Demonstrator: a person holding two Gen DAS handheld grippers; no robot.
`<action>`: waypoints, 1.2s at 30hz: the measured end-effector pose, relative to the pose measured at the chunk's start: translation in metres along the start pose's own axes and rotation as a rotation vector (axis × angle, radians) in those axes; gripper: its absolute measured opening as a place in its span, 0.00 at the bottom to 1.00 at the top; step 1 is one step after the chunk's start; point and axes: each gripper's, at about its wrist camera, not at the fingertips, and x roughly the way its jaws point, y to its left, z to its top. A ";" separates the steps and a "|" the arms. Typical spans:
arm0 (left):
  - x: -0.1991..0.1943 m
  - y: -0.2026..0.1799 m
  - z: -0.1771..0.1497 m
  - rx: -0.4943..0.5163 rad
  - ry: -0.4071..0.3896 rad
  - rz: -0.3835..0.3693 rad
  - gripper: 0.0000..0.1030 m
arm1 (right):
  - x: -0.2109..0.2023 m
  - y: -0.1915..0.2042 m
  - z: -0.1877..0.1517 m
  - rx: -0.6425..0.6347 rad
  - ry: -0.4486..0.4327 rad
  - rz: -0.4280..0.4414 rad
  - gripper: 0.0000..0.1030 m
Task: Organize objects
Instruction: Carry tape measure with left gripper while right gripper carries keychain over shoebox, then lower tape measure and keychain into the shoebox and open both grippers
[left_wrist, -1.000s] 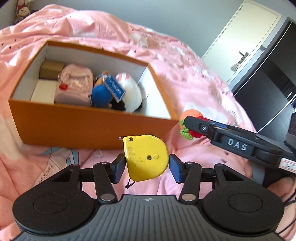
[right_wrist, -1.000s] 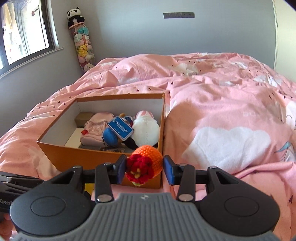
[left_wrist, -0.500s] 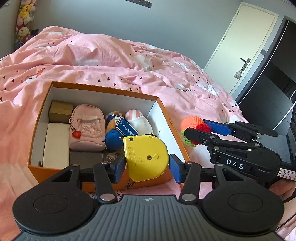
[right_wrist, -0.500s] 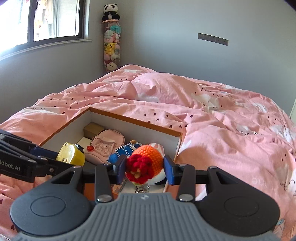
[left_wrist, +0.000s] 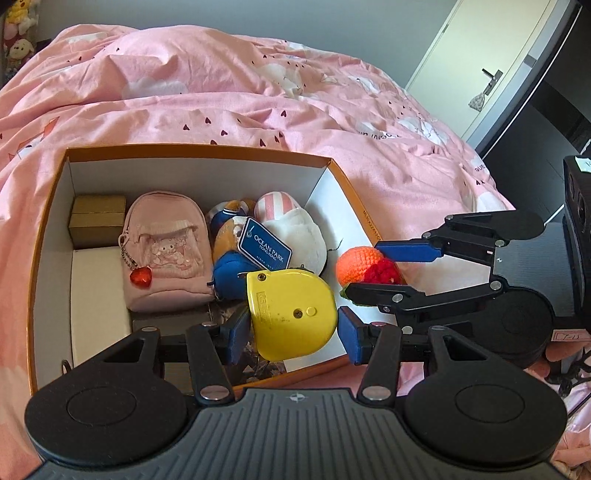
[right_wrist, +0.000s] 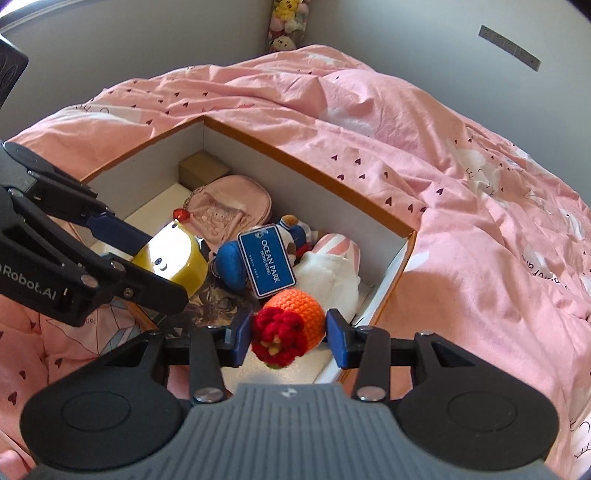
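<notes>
- Where the pink duvet (left_wrist: 258, 103) is spread, an orange box (left_wrist: 347, 192) is set, filled with a pink mini backpack (left_wrist: 166, 243) and plush toys (left_wrist: 291, 229).
- A yellow tape measure (left_wrist: 291, 314) is clamped by the left gripper (left_wrist: 293, 334) above the box.
- A crocheted orange ball (right_wrist: 291, 325) is clamped by the right gripper (right_wrist: 288, 341) over the box's near corner.

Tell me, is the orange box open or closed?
Open. The orange box has no lid on it; the pink pouch and plush toys inside are visible.
</notes>
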 end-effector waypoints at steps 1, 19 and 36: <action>0.003 0.002 0.001 0.008 0.014 -0.006 0.57 | 0.005 0.000 0.001 -0.016 0.021 0.005 0.44; 0.057 0.011 0.006 -0.052 0.164 -0.066 0.57 | 0.059 -0.012 0.013 -0.142 0.282 0.111 0.44; 0.084 0.009 0.002 -0.109 0.248 0.045 0.57 | 0.049 -0.005 0.012 -0.228 0.275 0.089 0.52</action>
